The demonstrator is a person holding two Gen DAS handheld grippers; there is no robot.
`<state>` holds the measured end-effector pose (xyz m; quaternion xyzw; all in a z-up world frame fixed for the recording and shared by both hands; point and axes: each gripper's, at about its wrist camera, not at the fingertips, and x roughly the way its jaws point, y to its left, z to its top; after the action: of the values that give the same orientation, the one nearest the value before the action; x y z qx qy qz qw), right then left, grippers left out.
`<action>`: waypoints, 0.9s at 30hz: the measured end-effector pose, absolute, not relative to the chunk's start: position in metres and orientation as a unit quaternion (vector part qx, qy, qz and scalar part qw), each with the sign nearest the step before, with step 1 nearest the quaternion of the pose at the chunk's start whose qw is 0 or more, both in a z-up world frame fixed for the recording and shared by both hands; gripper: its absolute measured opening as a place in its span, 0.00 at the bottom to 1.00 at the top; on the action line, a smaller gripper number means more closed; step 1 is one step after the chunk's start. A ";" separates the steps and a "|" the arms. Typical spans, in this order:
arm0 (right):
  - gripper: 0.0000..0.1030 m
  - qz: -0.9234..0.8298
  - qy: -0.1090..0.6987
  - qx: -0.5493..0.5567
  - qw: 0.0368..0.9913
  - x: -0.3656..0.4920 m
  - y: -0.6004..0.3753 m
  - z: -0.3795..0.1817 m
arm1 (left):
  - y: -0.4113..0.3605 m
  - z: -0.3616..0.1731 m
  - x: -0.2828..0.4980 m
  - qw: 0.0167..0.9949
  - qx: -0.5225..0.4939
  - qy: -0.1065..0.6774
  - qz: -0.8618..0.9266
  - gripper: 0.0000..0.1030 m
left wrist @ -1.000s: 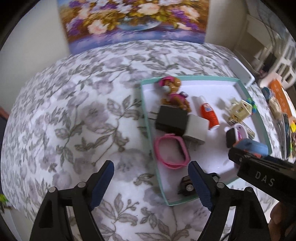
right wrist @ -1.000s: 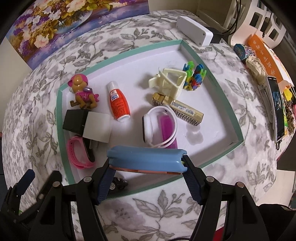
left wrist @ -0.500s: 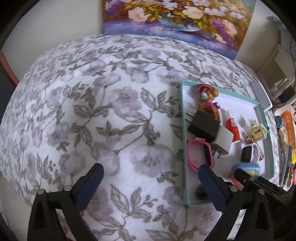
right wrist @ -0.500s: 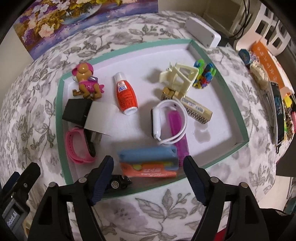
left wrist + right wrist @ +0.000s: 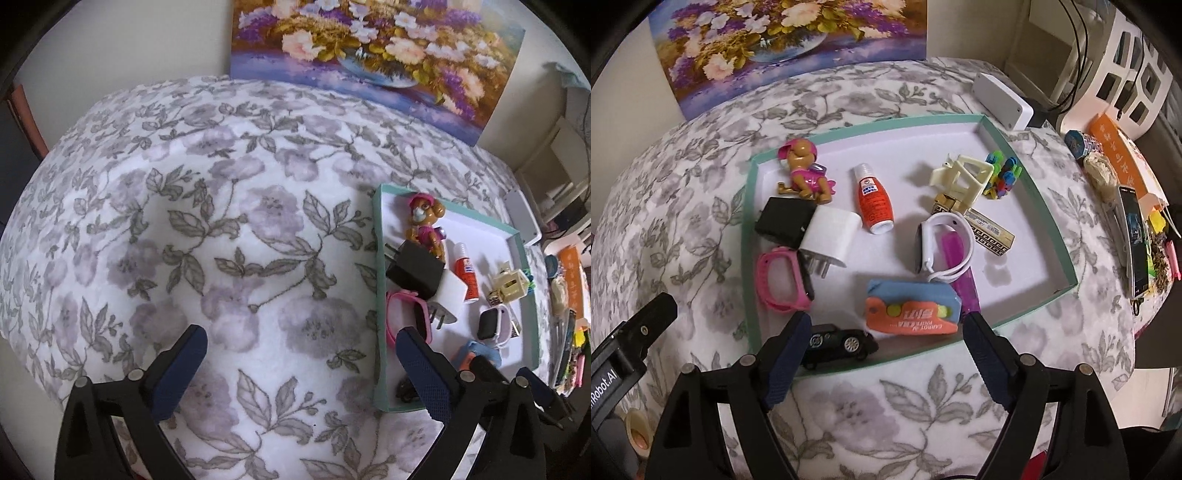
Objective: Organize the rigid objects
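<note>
Inside tray (image 5: 1060, 236) on bed (image 5: 184, 221): eraser (image 5: 912, 312) at near edge beside toy car (image 5: 838, 341), chargers, watches, glue already gathered. Both grippers' fingers spread, empty: right gripper (image 5: 882, 354), left gripper (image 5: 299, 369). Bedspread left of tray bare; sorting looks nearly done.

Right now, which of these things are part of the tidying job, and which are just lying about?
Part of the job:
green tray
blue-and-orange eraser
toy car
pink watch
white charger
glue bottle

Just lying about:
flower painting
phone
white box
</note>
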<state>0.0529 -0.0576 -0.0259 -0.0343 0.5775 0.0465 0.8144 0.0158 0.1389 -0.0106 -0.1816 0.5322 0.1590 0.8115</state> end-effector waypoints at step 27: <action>0.82 0.056 0.550 -0.046 0.832 0.036 -0.051 -0.007 | 0.146 0.011 -0.018 0.821 -0.172 0.517 0.171 1.00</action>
<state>0.0361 -0.0509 -0.0072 -0.0456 0.5501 0.0556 0.8320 -0.0181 0.1464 0.0115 -0.1716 0.5171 0.1709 0.8209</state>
